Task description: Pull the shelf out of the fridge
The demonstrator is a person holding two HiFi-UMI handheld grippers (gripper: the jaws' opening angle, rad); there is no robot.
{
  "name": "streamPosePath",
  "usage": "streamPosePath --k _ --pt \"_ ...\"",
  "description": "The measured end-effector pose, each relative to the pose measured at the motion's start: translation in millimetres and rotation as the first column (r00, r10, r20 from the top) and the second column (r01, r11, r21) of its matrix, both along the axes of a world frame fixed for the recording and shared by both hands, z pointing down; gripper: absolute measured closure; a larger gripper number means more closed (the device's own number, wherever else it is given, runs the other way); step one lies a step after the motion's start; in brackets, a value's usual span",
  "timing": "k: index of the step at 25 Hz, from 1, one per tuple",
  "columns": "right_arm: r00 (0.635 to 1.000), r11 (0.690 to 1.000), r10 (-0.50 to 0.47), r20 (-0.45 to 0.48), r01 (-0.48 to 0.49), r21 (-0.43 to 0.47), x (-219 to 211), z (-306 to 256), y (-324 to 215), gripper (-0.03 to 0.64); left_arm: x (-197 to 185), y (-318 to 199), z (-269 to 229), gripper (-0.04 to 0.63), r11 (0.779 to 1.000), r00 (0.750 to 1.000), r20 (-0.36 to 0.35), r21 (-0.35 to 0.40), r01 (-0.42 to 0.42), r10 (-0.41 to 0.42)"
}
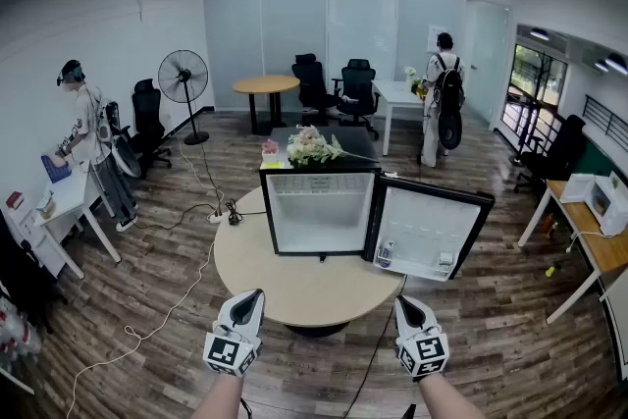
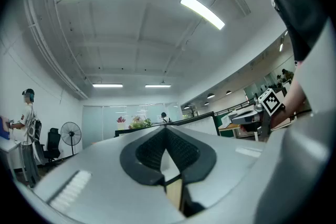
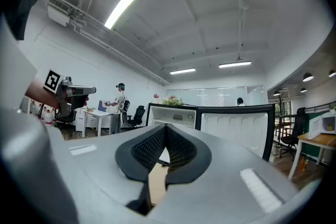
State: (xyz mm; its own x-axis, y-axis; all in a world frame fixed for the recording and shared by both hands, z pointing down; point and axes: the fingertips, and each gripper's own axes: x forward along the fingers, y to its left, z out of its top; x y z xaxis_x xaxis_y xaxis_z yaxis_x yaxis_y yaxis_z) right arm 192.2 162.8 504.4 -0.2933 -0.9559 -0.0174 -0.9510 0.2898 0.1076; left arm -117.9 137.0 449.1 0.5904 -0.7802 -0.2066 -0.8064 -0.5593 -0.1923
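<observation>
A small black fridge [image 1: 319, 169] stands on a round wooden table [image 1: 294, 288], its door [image 1: 429, 231] swung open to the right. Inside the white interior a thin shelf [image 1: 320, 200] sits near the top. Both grippers hover at the table's near edge, apart from the fridge. My left gripper [image 1: 257, 294] is shut with nothing in it, and so is my right gripper [image 1: 402, 301]. In the left gripper view the left gripper [image 2: 167, 128] tips meet. The right gripper view shows the right gripper [image 3: 166, 126] closed too, with the fridge [image 3: 170, 110] and the door [image 3: 236, 123] ahead.
Flowers [image 1: 312, 147] lie on top of the fridge, and small items [image 1: 385, 253] sit in the door rack. A cable [image 1: 201, 255] runs over the floor at left. A person [image 1: 86, 128] stands at a white desk on the left, another [image 1: 444, 83] at the back. A fan [image 1: 183, 78] stands behind.
</observation>
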Motion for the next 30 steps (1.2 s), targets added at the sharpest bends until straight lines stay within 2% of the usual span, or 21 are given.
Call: streamPosePath --k 12,19,24,25,26,27,30 --pt "0.999 1.000 -0.025 0.026 0.025 0.003 -8.0 0.4 4.0 0.609 -1.6 6.9 7.5 0.595 1.000 1.000 0.004 -0.016 0.001 -0.001" --pt "0.999 0.999 -0.031 -0.009 0.031 0.005 -11.5 0.3 5.5 0.607 -2.6 7.4 11.4 0.595 1.000 1.000 -0.011 -0.024 0.009 -0.009" --pt "0.996 0.996 -0.089 -0.022 0.088 -0.007 -22.0 0.6 3.7 0.607 1.2 7.7 9.4 0.595 1.000 1.000 -0.013 -0.022 0.003 -0.003" --pt "0.995 0.996 -0.094 -0.032 0.094 -0.009 -24.7 0.4 0.2 0.521 2.8 7.9 8.6 0.595 1.000 1.000 -0.013 -0.021 0.001 -0.001" --pt "0.995 0.996 -0.090 -0.046 0.090 -0.009 -26.4 -0.4 -4.1 0.137 4.5 7.9 8.0 0.595 1.000 1.000 -0.012 -0.019 -0.002 0.001" --pt "0.995 0.997 -0.082 -0.064 0.082 -0.003 -27.1 -2.2 -7.6 0.060 6.0 7.5 7.7 0.595 1.000 1.000 -0.011 -0.018 -0.004 0.003" --pt "0.993 0.997 -0.068 -0.095 0.070 0.022 -25.9 -9.4 -11.1 0.060 9.1 6.4 8.1 0.595 1.000 1.000 -0.011 -0.018 -0.005 0.005"
